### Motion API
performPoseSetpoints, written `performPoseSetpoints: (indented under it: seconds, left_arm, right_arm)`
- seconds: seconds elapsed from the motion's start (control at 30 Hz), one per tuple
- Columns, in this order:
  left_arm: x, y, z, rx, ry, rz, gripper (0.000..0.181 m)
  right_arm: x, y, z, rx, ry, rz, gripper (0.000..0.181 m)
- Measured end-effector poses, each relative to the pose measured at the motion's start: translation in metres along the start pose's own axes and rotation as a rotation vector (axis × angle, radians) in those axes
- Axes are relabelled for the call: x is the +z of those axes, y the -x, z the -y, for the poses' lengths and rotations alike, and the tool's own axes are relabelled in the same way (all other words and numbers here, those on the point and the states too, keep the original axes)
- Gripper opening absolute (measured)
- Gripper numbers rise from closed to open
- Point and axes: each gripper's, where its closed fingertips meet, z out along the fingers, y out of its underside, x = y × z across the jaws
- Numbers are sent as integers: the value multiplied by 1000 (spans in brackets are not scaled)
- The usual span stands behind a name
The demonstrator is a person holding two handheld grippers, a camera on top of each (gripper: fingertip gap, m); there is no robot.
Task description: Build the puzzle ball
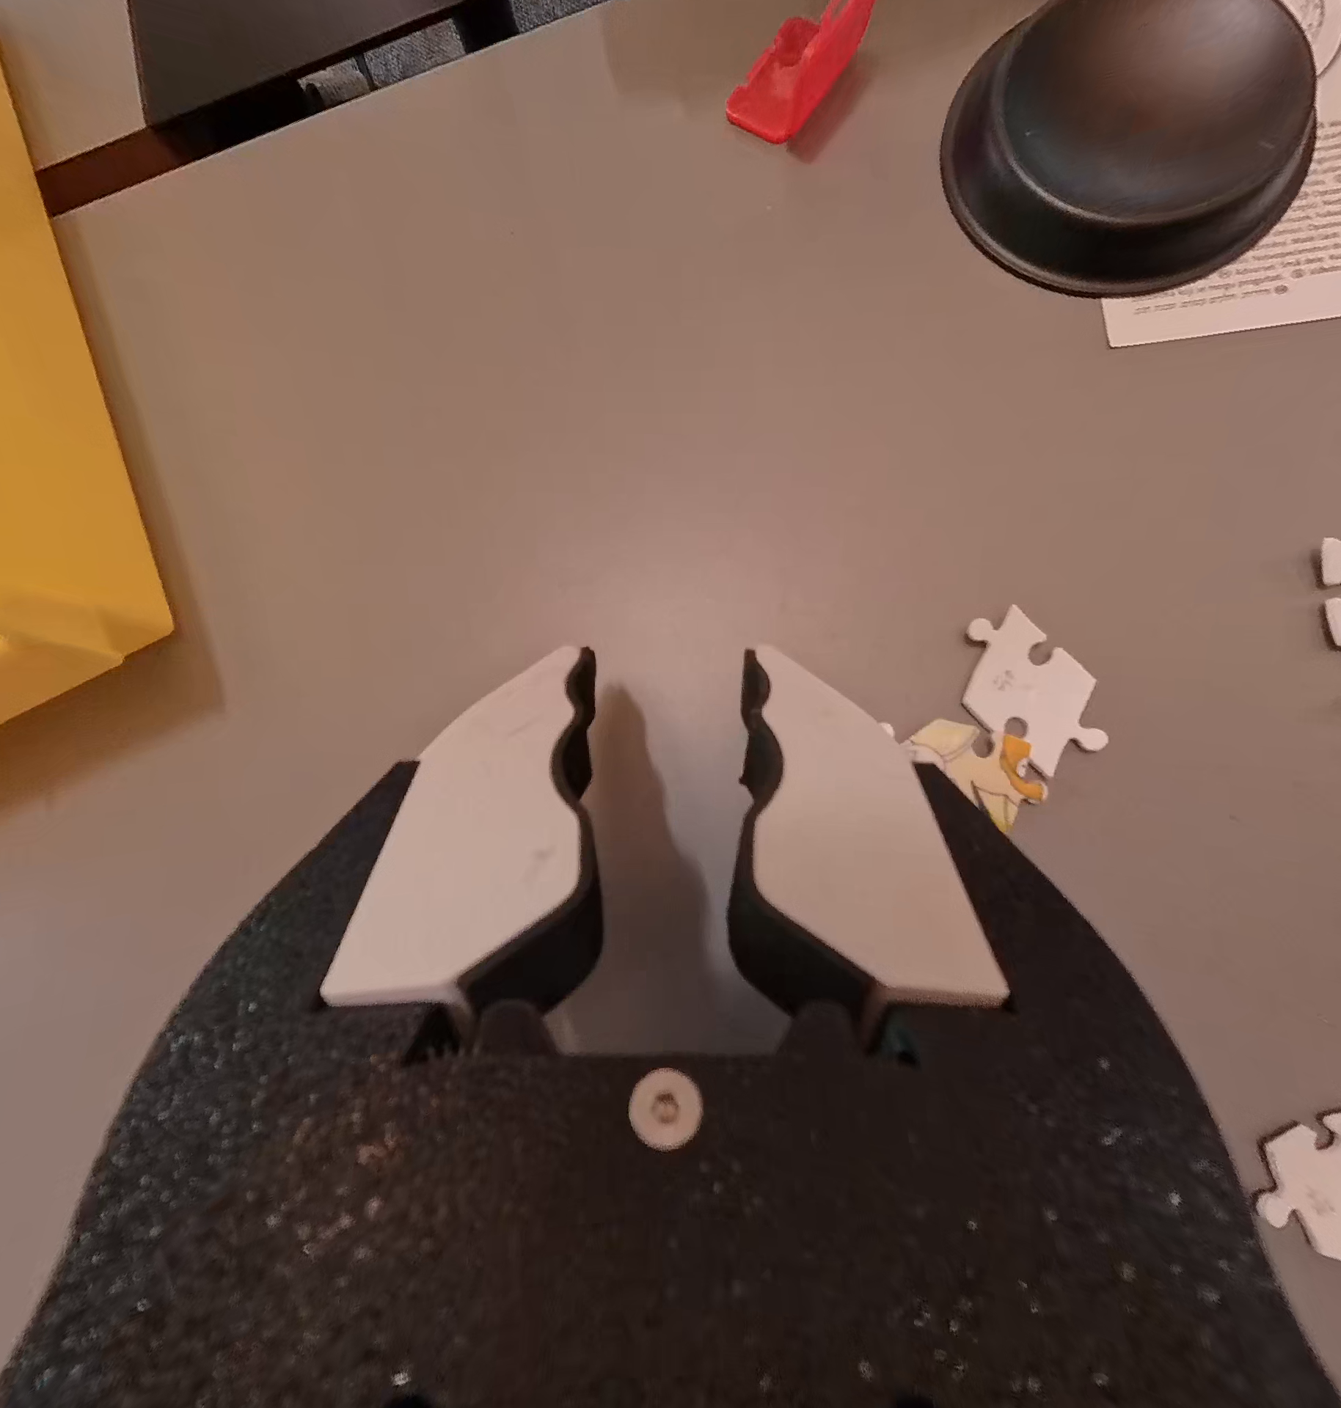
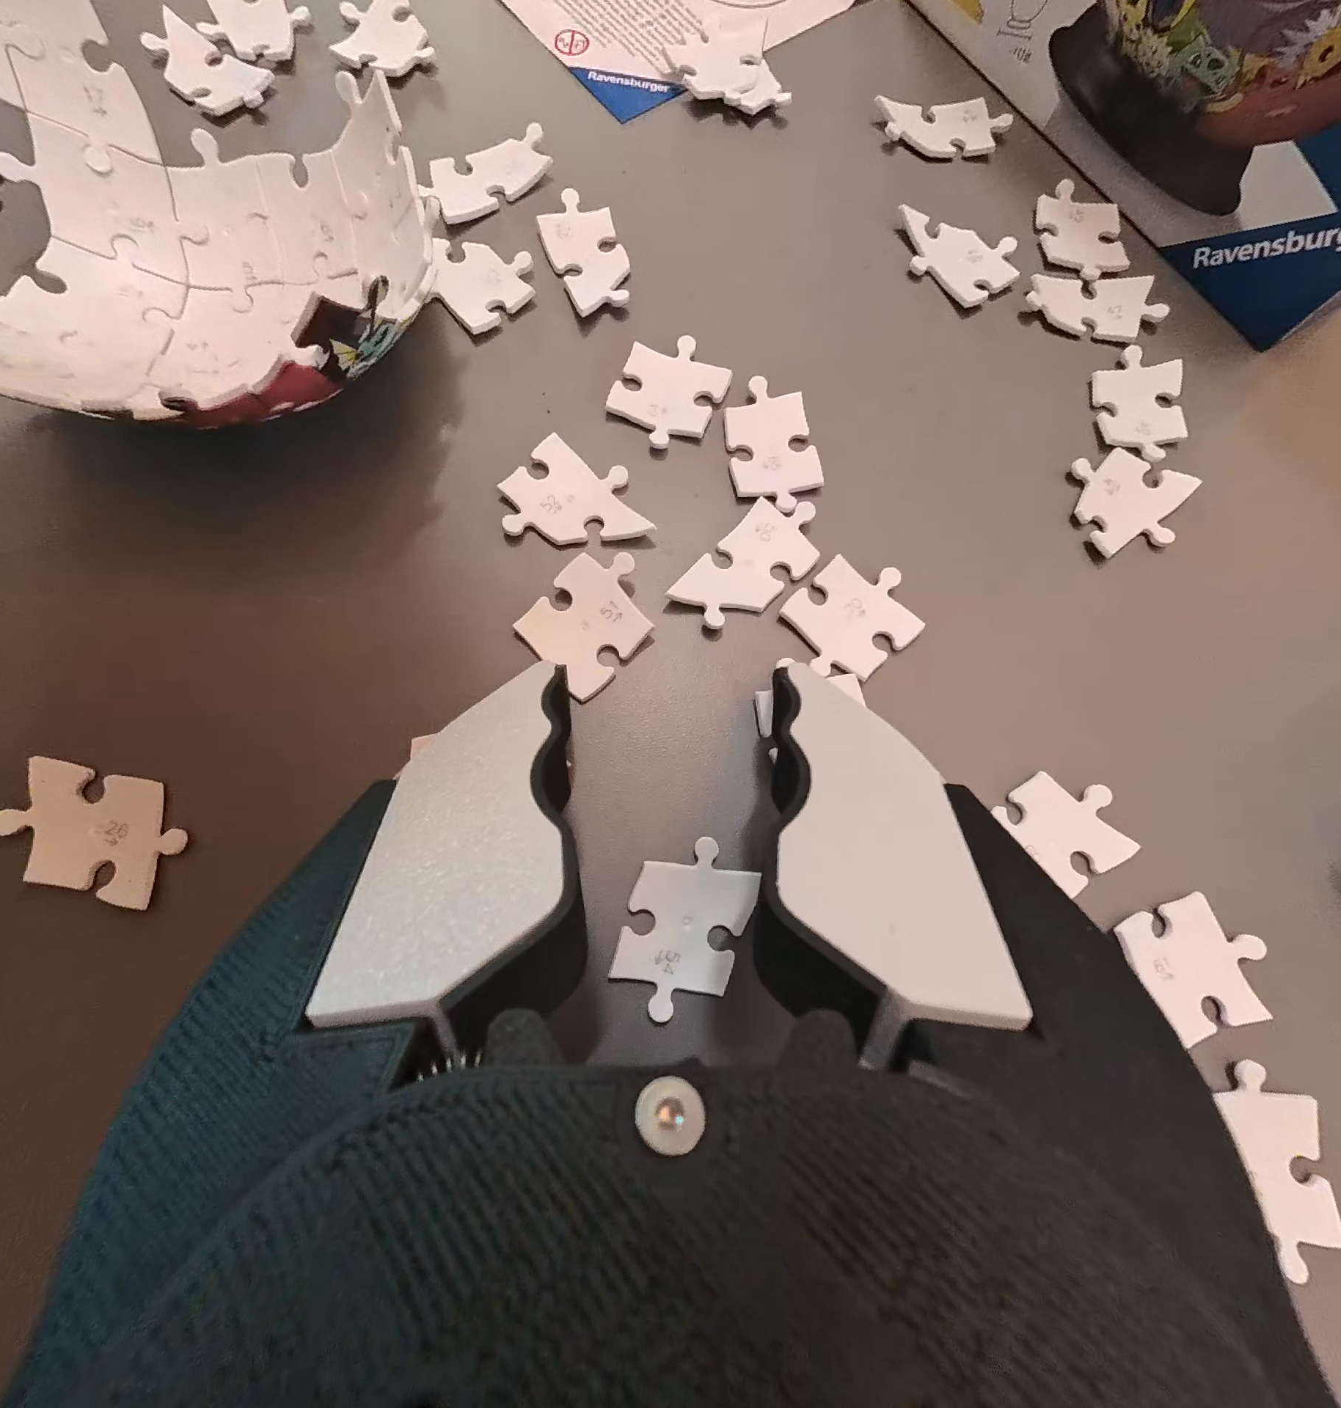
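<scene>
My right gripper [image 2: 671, 689] hangs open and empty over loose pieces [image 2: 763, 453]. I should lower squarely around one piece's edges. Half-built puzzle ball [image 2: 187, 251] sits far-left; left gripper [image 1: 667, 674] open, empty.

Both wrist views look steeply down, close over the grey table [image 1: 500, 381]; shared ground seemingly only that tabletop.

Two handheld tools: the left gripper [image 1: 669, 663] has pale grey fingers [image 1: 469, 838] with wavy black inner pads on a speckled black body; the right gripper [image 2: 671, 678] matches, its ribbed body dark teal. Each has one silver screw [image 1: 665, 1107] behind the fingers.
</scene>
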Motion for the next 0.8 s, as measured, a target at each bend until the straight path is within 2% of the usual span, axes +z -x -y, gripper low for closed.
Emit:
performPoseSetpoints:
  seconds: [0.8]
  left_arm:
    - [1, -3, -1, 28, 12, -1, 36]
  right_arm:
    - [1, 2, -1, 19, 11, 34, 49]
